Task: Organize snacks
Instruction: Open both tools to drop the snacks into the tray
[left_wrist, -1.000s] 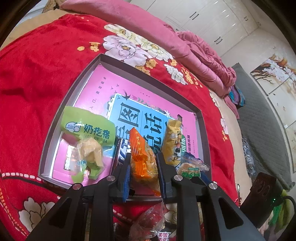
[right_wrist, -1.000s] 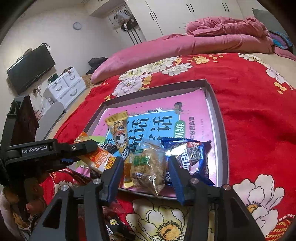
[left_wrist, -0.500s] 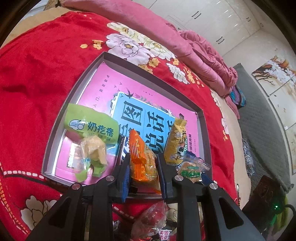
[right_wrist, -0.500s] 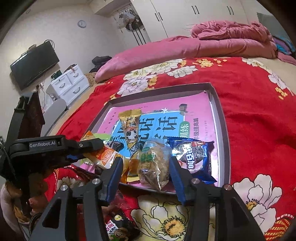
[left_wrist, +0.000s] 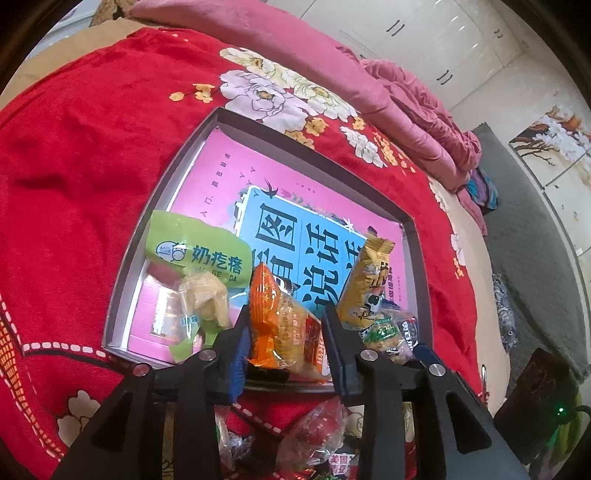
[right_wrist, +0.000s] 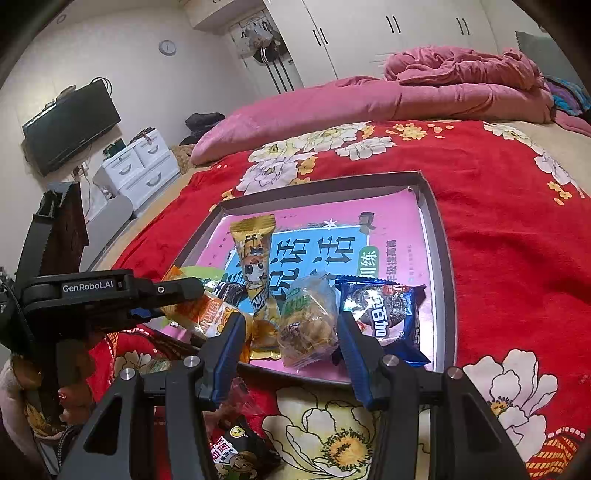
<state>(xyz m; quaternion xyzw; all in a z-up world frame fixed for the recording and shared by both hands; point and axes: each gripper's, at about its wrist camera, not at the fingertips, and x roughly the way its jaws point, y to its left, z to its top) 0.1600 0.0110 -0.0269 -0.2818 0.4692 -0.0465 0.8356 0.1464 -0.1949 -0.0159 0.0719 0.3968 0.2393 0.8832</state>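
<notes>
Bed (right_wrist: 517, 258) under a red flowered blanket (left_wrist: 74, 166), pink quilt (right_wrist: 369, 99) bunched along the far side. On the blanket, a shallow grey-rimmed box lid (left_wrist: 177, 162) lined with a pink and blue book cover (left_wrist: 280, 236).

Inside the lid, along the near edge, a row of snacks. At the left corner, a green milk-curd bag (left_wrist: 195, 254), its clear lower half showing pale lumps. Next, an orange snack packet (left_wrist: 284, 325), lying between the fingers of the left gripper (left_wrist: 286, 334); fingers opening, a sliver of gap on each side of the packet, grip released. Then a tall yellow cartoon-printed packet (right_wrist: 255, 266) pointing away into the lid. Beside it, a clear bag of crisp rice cakes (right_wrist: 310, 321) between the fingers of the right gripper (right_wrist: 291, 339); fingers spread, daylight visible on both sides of the bag, nothing clenched. At the right end, a blue chocolate sandwich-cookie packet (right_wrist: 384, 314), flat on the lid floor, just outside the right finger.

Off the lid, on the blanket below the grippers, a red-tinted clear wrapper (left_wrist: 317, 432) and a small dark packet with a cartoon face (right_wrist: 240, 454).

Far left in the right wrist view, part of a hand (right_wrist: 22, 376) on the left gripper's handle.
</notes>
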